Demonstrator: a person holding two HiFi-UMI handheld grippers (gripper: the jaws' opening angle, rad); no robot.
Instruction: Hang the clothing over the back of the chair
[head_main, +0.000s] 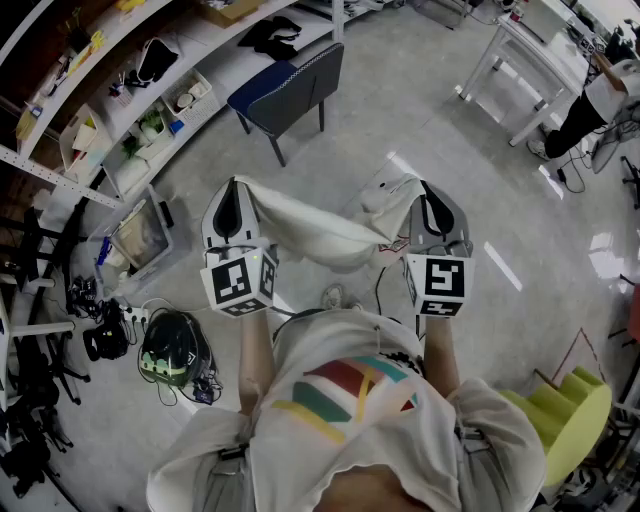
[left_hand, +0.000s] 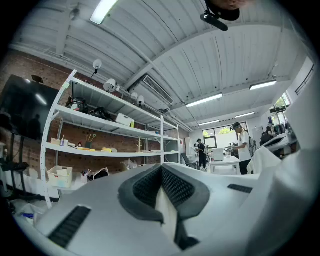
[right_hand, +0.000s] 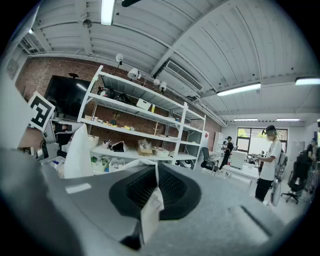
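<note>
Shelving (head_main: 150, 110) lines the left edge of the floor (head_main: 400, 110), with a helmet (head_main: 172, 350) lying near that edge. L gripper (head_main: 234, 192) is clamped on one end of the white clothing (head_main: 310, 232), which sags in mid-air btwn the two tools. The dark chair (head_main: 290, 85) stands by the shelving, well apart from the cloth. R gripper (head_main: 428, 198) pinches the other end, jaws closed on fabric. A 2nd person (head_main: 600, 95) stands beside a desk (head_main: 520, 50) at far right
</note>
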